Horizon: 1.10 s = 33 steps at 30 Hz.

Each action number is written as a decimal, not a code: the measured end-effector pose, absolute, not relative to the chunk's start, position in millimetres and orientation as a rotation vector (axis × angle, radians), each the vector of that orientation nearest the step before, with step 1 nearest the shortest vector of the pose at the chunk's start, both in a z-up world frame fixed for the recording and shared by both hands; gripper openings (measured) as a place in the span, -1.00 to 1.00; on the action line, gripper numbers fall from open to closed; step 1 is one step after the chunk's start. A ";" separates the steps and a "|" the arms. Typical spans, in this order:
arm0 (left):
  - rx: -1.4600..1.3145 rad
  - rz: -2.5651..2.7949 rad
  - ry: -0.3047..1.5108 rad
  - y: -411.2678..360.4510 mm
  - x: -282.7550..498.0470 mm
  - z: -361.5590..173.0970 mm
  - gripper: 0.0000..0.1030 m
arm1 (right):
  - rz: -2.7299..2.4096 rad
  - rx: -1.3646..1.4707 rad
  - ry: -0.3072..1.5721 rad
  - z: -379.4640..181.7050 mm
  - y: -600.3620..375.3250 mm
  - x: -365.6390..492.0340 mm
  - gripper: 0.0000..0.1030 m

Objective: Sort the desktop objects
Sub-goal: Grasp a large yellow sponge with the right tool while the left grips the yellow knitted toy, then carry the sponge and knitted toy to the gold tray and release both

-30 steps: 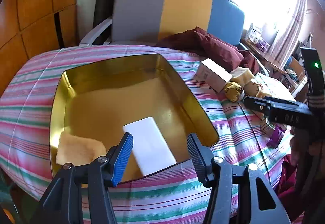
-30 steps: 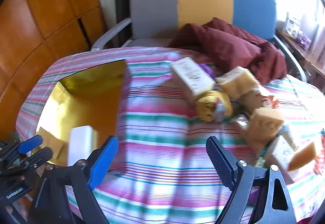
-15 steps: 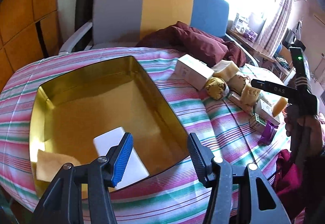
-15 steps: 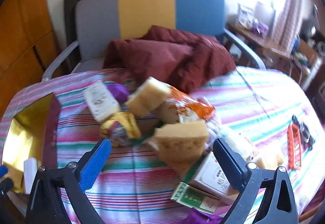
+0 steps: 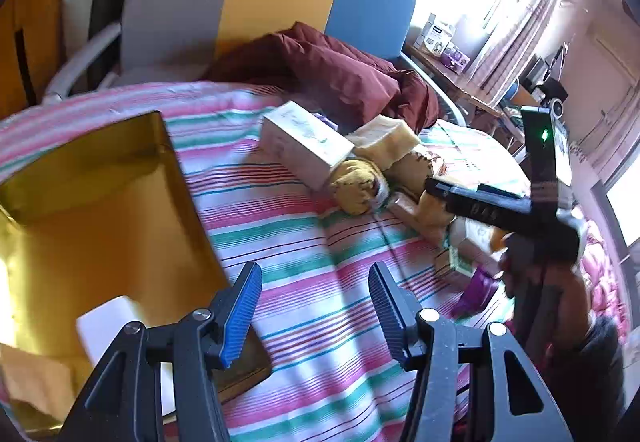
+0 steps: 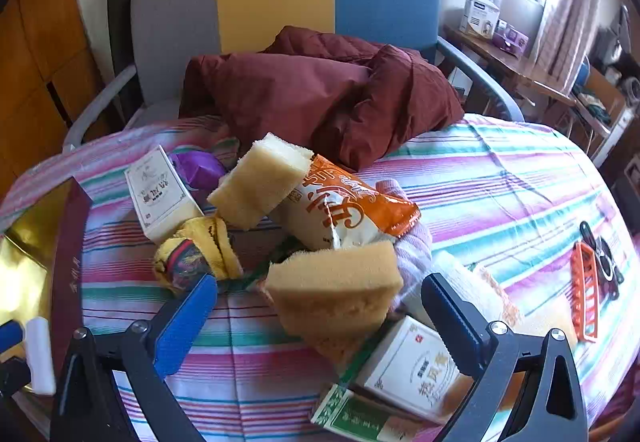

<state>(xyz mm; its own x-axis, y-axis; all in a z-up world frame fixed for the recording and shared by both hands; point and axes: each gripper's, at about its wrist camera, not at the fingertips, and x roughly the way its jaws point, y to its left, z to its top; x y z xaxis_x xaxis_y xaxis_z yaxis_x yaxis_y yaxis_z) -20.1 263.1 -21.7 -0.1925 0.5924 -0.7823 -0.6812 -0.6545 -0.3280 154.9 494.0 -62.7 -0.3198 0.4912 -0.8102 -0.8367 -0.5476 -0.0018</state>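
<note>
Left gripper (image 5: pixel 314 306): spread wide, nothing between its blue pads, poised over bare striped cloth just beside the gold tin's (image 5: pixel 182 177) right wall.
Right gripper (image 6: pixel 320 318): spread wide, its pads flanking a tan sponge (image 6: pixel 336 290) without touching it.
Open room: a clear band of striped table (image 6: pixel 500 177) to the right of the pile; an orange clip (image 6: pixel 584 298) lies near the far right edge.
Sponge: a porous wedge tilted up on the heap, long axis running left to right, cut face toward the camera.
Pile: a second, paler sponge (image 6: pixel 260 181) leans on an orange snack packet (image 6: pixel 344 209); a white box (image 6: pixel 160 193) stands at the left, another white box (image 6: pixel 412 370) at the near edge.
Tin: a white block (image 5: pixel 108 326) lies inside, near its front wall.
</note>
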 end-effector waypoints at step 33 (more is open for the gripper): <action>-1.419 1.764 -0.056 398.9 -83.6 -102.5 -0.02 | 1.946 -1.106 0.519 -71.0 507.8 141.6 0.30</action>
